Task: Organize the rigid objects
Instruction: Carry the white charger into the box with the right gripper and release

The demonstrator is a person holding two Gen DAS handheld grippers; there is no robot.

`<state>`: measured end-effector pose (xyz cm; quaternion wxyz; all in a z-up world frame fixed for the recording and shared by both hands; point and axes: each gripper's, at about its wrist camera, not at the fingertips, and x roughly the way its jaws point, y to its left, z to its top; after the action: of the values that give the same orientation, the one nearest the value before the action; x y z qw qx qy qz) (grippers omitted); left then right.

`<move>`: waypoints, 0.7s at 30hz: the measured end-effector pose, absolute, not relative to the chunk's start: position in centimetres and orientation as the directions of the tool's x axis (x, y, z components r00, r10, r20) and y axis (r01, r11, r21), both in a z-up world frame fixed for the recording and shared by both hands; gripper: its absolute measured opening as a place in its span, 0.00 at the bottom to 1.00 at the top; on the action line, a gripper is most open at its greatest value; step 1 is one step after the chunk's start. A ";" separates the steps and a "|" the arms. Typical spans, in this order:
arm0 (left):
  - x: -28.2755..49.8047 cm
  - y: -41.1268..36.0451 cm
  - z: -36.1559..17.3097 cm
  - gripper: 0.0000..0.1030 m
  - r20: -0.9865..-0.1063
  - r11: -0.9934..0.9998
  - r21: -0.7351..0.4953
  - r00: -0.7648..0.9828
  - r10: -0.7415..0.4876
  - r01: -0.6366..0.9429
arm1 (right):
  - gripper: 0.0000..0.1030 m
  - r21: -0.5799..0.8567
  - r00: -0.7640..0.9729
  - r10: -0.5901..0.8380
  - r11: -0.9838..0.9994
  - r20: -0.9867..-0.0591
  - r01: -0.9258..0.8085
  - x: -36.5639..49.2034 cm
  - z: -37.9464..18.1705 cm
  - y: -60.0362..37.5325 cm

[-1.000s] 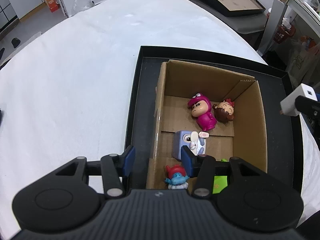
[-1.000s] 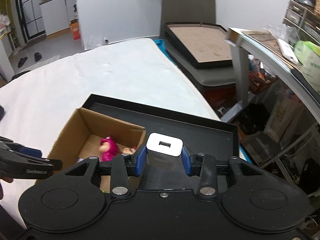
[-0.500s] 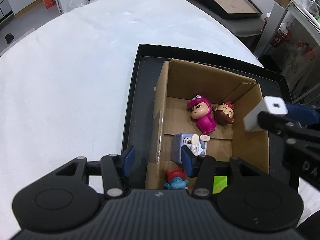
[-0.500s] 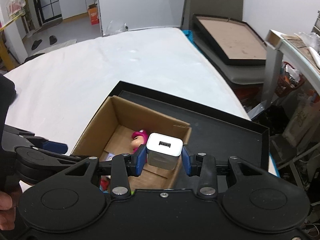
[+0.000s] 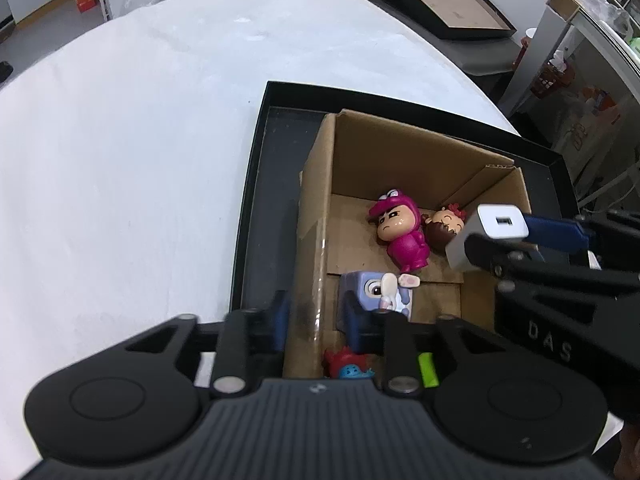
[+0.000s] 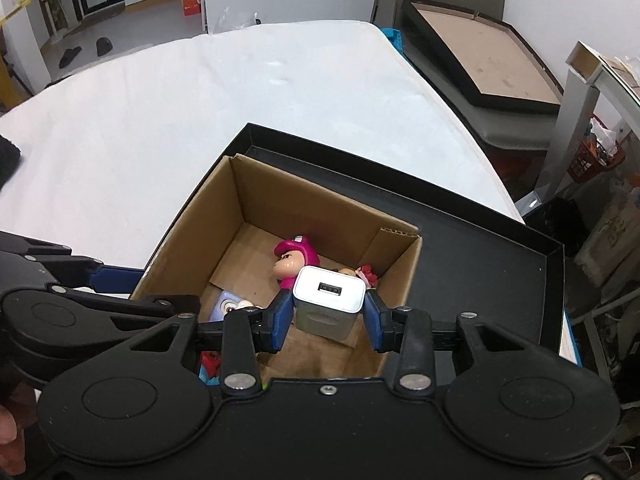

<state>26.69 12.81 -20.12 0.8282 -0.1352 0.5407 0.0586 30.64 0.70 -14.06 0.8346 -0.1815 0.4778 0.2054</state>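
An open cardboard box [image 5: 420, 160] stands in a shallow black tray [image 5: 256, 200]. Inside lie a magenta-suited figure [image 5: 400, 236], a brown-haired head figure [image 5: 444, 228], a purple cube toy [image 5: 380, 292] and a red and blue figure [image 5: 348, 364]. My left gripper [image 5: 316, 320] straddles the box's left wall, one finger outside and one inside; its jaws are closing and look slightly clear of the wall. My right gripper [image 6: 328, 316] is shut on a white USB charger [image 6: 328, 304], hovering over the right half of the box above the head figure.
The tray lies on a wide white cloth-covered surface [image 5: 120, 160]. Beyond the table's far edge lean framed boards [image 6: 480, 52]. A metal shelf with clutter [image 6: 592, 120] stands on the right. A person's hand [image 6: 8, 432] shows at the lower left.
My right gripper carried the charger leftward and downward, from above the tray's bare right part to over the box. My left gripper's jaws narrowed around the box wall.
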 end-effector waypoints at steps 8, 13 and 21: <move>26.6 13.2 -20.3 0.13 -0.912 0.951 -0.169 0.408 -0.052 -0.258 | 0.37 -0.133 0.451 0.139 0.844 -0.881 -0.519 31.2 -15.9 1.3; 26.8 13.0 -20.3 0.13 -0.915 0.952 -0.157 0.402 -0.040 -0.262 | 0.39 -0.138 0.451 0.136 0.841 -0.882 -0.523 30.6 -16.6 0.9; 26.9 12.2 -19.2 0.17 -0.926 0.965 -0.095 0.377 0.004 -0.243 | 0.40 -0.109 0.474 0.172 0.854 -0.864 -0.508 30.3 -14.5 -0.4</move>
<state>26.92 12.22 -19.22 0.8227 -0.1083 0.5530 0.0752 30.26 -0.39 -14.51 0.8397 -0.1784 0.4712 0.2025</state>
